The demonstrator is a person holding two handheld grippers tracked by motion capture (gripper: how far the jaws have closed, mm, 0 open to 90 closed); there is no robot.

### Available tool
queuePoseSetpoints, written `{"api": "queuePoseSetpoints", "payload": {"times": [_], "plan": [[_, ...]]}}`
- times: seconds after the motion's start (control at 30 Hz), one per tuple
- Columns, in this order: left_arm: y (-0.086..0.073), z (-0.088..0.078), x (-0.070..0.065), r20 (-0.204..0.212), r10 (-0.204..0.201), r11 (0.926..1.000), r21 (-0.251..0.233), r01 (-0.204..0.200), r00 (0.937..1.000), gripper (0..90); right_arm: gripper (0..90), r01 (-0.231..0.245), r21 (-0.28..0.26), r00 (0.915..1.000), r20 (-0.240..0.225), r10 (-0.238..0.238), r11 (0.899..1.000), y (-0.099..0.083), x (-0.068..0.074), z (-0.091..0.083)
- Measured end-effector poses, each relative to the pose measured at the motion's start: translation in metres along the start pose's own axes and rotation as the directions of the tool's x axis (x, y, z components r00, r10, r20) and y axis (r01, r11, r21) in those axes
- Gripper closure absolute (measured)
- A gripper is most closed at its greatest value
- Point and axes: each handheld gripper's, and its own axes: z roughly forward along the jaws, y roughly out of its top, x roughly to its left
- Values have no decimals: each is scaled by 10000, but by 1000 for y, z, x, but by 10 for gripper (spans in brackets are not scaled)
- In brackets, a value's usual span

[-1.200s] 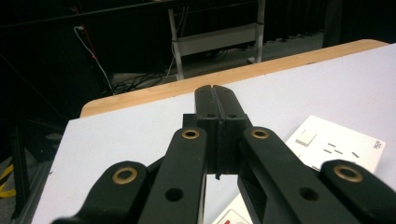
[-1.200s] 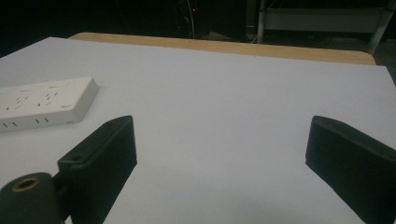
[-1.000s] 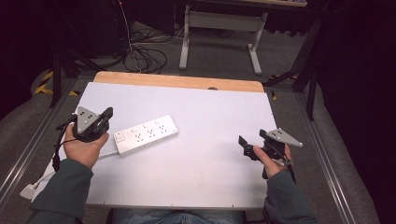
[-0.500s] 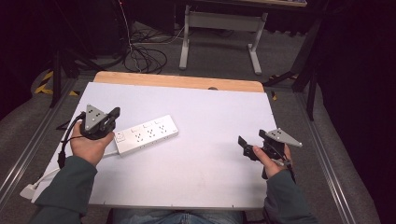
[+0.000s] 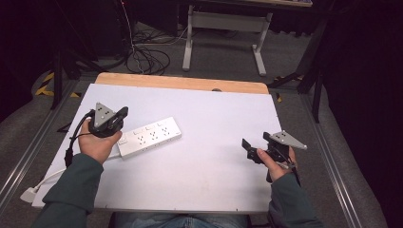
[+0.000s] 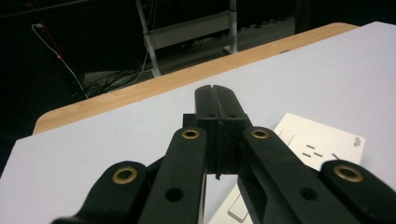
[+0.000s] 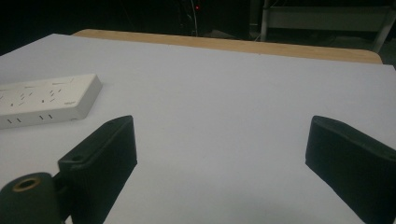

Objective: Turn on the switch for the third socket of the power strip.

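White rectangular plastic power strip (image 5: 149, 137) lies flat near the white tabletop's (image 5: 214, 123) left edge, left gripper (image 5: 122, 113) over its near end with jaws pressed together on nothing, right gripper (image 5: 248, 149) near the right edge, jaws spread, empty.

High view: fixed above the person's edge, looking forward and down; takes in the whole white table (image 5: 209, 156), its wooden far edge, dark floor with cables beyond. Left gripper view: rides low and close over the table's left part, aimed toward the far wooden edge, the power strip (image 6: 322, 144) just under its lens. Right gripper view: low, near the surface, facing across toward the left and far side. All three share the power strip and the wooden edge.
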Motion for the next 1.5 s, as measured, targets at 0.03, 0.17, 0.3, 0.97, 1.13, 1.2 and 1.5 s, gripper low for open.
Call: {"api": "queuePoseSetpoints", "payload": {"times": [0.03,0.17,0.3,0.97,1.13,1.2,1.5], "plan": [[0,1,0,41,-7,10000,30,7,10000,900,93,8,1,10000,-1,-8,10000,0,0,0],[1,4,-2,146,59,9999,90,-60,9999,900,93,11,5,10000,-5,-11,10000,0,0,0],[1,7,-3,205,110,9999,125,-112,9997,900,93,22,19,10000,-9,-22,10000,0,0,0],[1,27,-11,579,534,9966,603,-569,9969,900,94,46,26,10000,-61,-45,10000,0,1,1],[2,33,-15,674,760,9942,717,-808,9948,900,94,38,32,10000,-70,-38,10000,0,1,1],[2,36,-17,748,729,9942,740,-785,9945,900,94,83,33,9999,-92,-83,10000,0,1,0],[3,44,-21,919,949,9907,886,-1031,9912,899,94,103,47,9999,-48,-102,9999,0,1,0]]}}
